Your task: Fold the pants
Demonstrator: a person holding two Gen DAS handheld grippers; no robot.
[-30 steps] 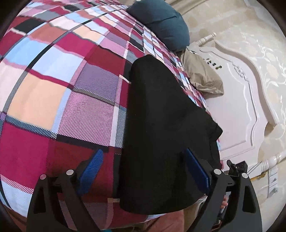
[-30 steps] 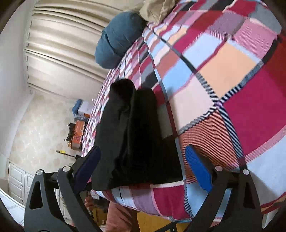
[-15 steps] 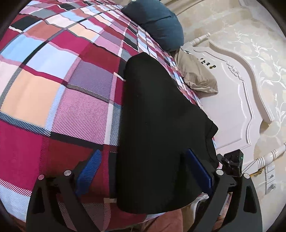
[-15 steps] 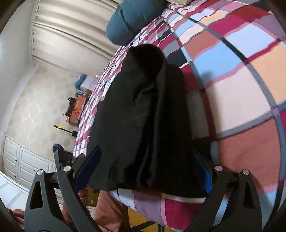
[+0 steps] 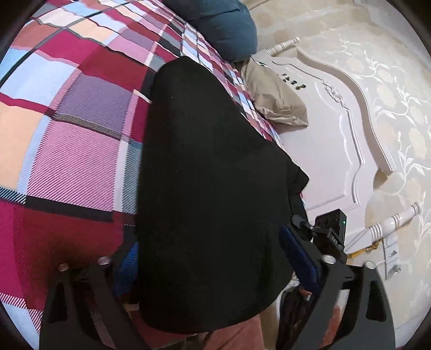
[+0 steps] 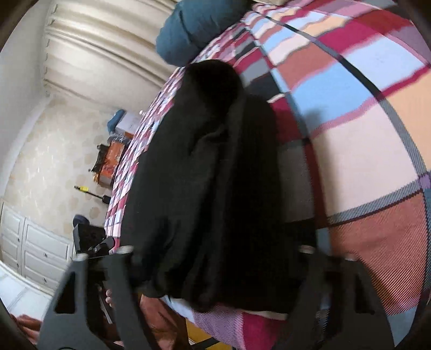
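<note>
Black pants (image 5: 204, 172) lie in a long strip on the plaid bed cover (image 5: 72, 150), near the bed's edge. My left gripper (image 5: 212, 263) is open, its blue-padded fingers (image 5: 296, 255) astride the near end of the pants. In the right wrist view the pants (image 6: 215, 188) show folds and a doubled layer. My right gripper (image 6: 215, 269) is open, with the near end of the pants between its black fingers (image 6: 309, 258); the pads are hidden by cloth.
A teal pillow (image 5: 223, 24) and a beige pillow (image 5: 272, 97) lie by the white headboard (image 5: 336, 140). The other gripper (image 5: 328, 237) shows at the bed's edge. Curtains (image 6: 102, 45), a white cabinet (image 6: 32, 253) and an orange box (image 6: 113, 158) stand beyond the bed.
Both grippers have moved forward over the near end of the pants, so the cloth now fills the space between their fingers. Both stay open.
</note>
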